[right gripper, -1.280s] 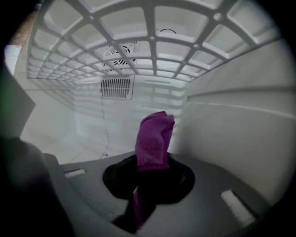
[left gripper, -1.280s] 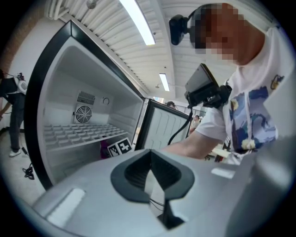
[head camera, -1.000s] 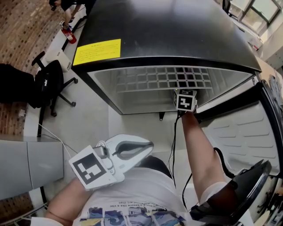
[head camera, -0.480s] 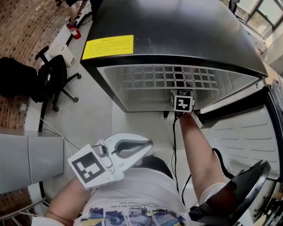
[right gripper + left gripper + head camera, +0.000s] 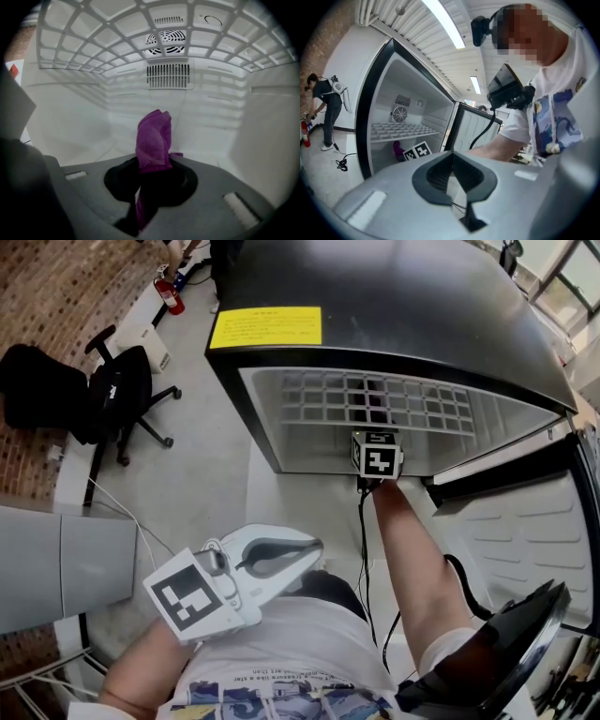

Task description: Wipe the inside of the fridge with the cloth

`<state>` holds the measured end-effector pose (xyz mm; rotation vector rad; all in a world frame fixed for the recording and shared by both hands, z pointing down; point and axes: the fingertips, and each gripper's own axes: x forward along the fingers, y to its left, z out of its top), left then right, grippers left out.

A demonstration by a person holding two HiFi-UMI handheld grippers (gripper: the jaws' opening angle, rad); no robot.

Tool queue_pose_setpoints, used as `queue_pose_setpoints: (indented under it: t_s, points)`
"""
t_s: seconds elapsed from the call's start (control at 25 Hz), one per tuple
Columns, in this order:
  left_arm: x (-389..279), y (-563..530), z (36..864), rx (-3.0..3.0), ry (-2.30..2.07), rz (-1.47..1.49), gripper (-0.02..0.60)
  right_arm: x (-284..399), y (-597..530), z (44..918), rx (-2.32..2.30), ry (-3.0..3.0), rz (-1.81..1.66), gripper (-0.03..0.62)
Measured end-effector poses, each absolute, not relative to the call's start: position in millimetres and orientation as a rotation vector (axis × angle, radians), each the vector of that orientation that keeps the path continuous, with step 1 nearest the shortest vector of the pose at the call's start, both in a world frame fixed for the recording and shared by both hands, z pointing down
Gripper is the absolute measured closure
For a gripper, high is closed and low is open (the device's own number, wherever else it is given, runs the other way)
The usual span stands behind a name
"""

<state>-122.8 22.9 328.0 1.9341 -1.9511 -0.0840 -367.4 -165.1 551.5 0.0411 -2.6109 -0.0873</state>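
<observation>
Pinching cloth [image 5: 153, 138] upright (long axis vertical) inside fridge [image 5: 79, 122], right gripper [image 5: 152, 165] jaws; left gripper [image 5: 453, 157] jaws together

Purple cloth [image 5: 153, 138], bunched upright between closed jaws, inside open black fridge [image 5: 394, 296], white interior

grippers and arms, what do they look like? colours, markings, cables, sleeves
Both are light grey plastic shells with black jaw pads: left gripper, right gripper. Each carries a white marker cube printed with black squares. A black cable trails from the right one. The person wears a white short-sleeved T-shirt with blue print; forearms bare.
</observation>
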Motion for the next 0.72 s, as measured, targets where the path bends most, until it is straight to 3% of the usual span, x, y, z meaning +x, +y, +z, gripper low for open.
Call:
queue_pose_setpoints:
  t_s: [0.72]
  points:
    - [-119.1, 60.8, 328.5, 1.822, -2.049, -0.078, 0.576, -392.7, -55.1, 549.5, -0.242, -2.619, 0.019, 0.542]
